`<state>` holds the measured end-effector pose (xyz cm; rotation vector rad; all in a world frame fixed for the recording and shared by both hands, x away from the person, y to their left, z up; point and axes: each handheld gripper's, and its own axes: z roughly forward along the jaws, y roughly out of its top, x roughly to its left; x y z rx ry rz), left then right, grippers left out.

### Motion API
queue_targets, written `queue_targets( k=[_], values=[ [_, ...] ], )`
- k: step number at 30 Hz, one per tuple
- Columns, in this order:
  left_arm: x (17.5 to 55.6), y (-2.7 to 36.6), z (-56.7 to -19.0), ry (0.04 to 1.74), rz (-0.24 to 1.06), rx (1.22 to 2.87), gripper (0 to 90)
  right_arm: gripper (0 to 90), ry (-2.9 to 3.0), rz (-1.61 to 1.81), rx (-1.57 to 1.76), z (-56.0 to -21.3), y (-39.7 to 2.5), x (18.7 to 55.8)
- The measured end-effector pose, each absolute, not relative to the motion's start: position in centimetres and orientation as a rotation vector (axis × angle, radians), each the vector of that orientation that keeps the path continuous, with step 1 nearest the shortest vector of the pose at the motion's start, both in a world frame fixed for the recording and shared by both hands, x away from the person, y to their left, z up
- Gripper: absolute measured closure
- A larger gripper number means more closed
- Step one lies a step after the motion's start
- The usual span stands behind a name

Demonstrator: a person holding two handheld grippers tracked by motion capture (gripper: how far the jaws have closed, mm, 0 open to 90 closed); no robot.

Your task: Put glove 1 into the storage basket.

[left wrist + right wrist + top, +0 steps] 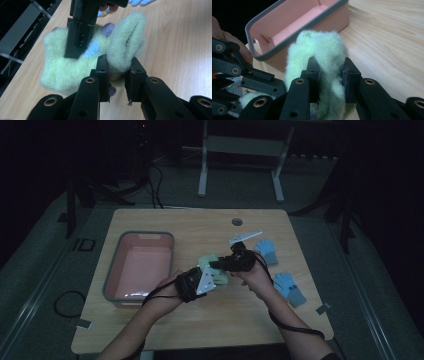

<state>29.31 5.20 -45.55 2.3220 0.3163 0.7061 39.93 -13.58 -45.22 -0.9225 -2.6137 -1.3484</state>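
A dim room holds a pale wooden counter, seen from above. On its left half sits a pink bin with a grey rim, open and holding nothing. Bare wood lies all around it, with wide open room along the near edge and the far edge.

Near the middle, just right of the bin, a person's two forearms come in from the near side and meet over a fluffy pale green glove with blue and purple spots. It is lifted slightly off the wood between the two tools.

The left gripper pinches one fuzzy lobe of the glove; in the left gripper view its fingers stand partly closed, with the fluff squeezed between them. The right gripper grips the other end; in the right gripper view its fingers are likewise partly closed on a thick fold of green fluff, with the bin just behind.

Two blue gloves lie flat on the right side: one just beyond the right hand, the other nearer the counter's right edge.
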Motion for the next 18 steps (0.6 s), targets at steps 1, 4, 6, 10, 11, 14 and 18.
queue_targets(
  k=[1,4,6,10,11,14,18],
  values=[
    [29.3,5.5,-45.5,0.318,0.712,2.324,75.7,72.3,-2.612,-1.347,-0.917,-45.1,-13.2,39.9],
    [29.1,6.6,-45.0,0.327,0.722,2.323,75.8,72.3,-2.623,-1.351,-0.9,-44.8,-12.1,39.9],
    [29.1,7.3,-44.7,0.336,0.729,2.321,75.8,72.3,-2.626,-1.355,-0.89,-44.5,-11.3,39.9],
    [29.1,8.9,-44.2,0.359,0.744,2.32,75.8,72.3,-2.626,-1.37,-0.872,-43.8,-9.6,40.0],
    [29.2,9.2,-44.1,0.368,0.748,2.318,75.8,72.3,-2.625,-1.376,-0.871,-43.7,-9.2,40.0],
    [29.3,10.2,-43.8,0.383,0.763,2.327,75.8,72.4,-2.626,-1.378,-0.871,-43.3,-7.9,40.3],
    [29.5,11.6,-43.4,0.399,0.774,2.333,75.8,72.4,-2.62,-1.383,-0.864,-42.9,-6.3,40.6]
  ],
)
